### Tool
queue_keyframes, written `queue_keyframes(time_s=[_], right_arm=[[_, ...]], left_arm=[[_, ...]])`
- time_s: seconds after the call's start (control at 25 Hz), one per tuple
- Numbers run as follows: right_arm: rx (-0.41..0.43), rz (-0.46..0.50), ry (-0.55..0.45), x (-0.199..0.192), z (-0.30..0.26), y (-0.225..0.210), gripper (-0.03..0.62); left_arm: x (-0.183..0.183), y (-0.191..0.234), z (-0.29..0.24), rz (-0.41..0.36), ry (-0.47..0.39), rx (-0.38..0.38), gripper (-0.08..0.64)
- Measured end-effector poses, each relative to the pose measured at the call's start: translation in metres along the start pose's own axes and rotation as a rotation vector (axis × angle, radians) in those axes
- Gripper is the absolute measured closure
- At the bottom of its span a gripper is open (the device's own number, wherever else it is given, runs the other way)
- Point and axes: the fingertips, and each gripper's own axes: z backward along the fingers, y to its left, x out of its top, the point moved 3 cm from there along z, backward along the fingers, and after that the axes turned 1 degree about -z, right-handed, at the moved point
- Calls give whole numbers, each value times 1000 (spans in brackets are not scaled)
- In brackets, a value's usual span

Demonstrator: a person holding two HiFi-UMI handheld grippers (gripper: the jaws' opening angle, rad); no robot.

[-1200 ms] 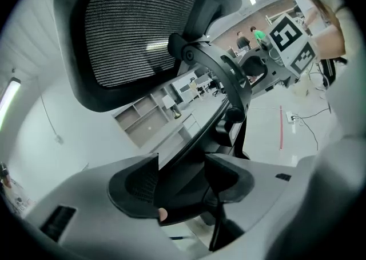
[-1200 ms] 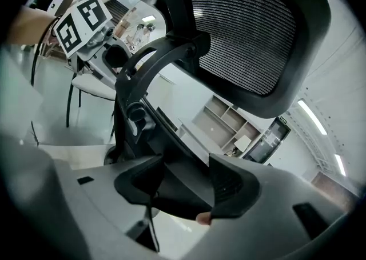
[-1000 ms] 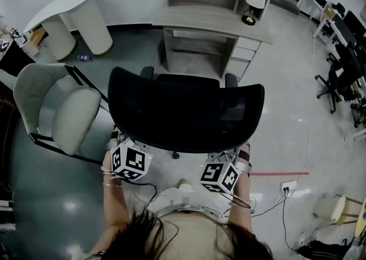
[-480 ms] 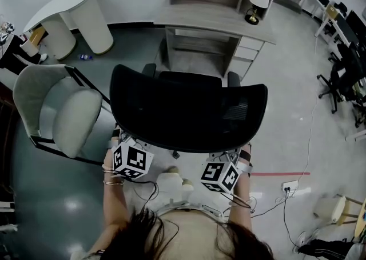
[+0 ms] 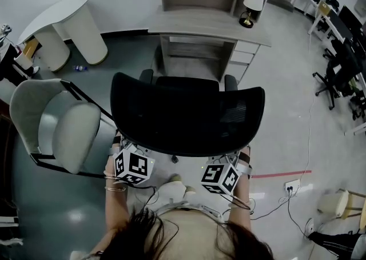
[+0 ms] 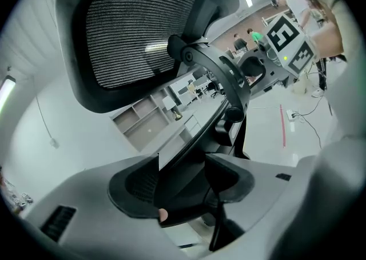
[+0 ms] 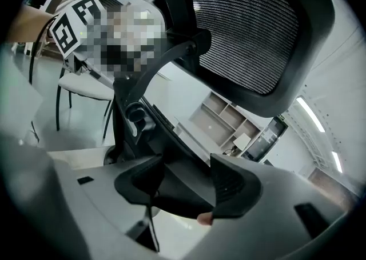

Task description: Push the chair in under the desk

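Now, chair (image 5: 189,119) clamped both sides, desk (image 5: 209,24) ahead

The black mesh-backed chair (image 5: 187,113) stands upright facing the pale wooden desk (image 5: 209,24), just short of it.

The chair (image 5: 189,116) stands before the worktop (image 5: 211,24), an armchair (image 5: 57,122) at its left; a lamp (image 5: 251,4) sits on the worktop's right end.

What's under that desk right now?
Under the desk only bare floor shows, with a drawer unit at its right. The black chair stands in front, not under it. The desktop hides the space further back.
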Motion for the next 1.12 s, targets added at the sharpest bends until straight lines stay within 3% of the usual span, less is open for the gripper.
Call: queue_keyframes(time_s=[0.84, 1.12], right_arm=[[-32, -50, 33, 21, -51, -11, 351], [-39, -54, 46, 24, -69, -20, 351]], left_arm=[[-5, 44, -46, -49, -79, -20, 314], [-2, 54, -62, -55, -71, -35, 314]])
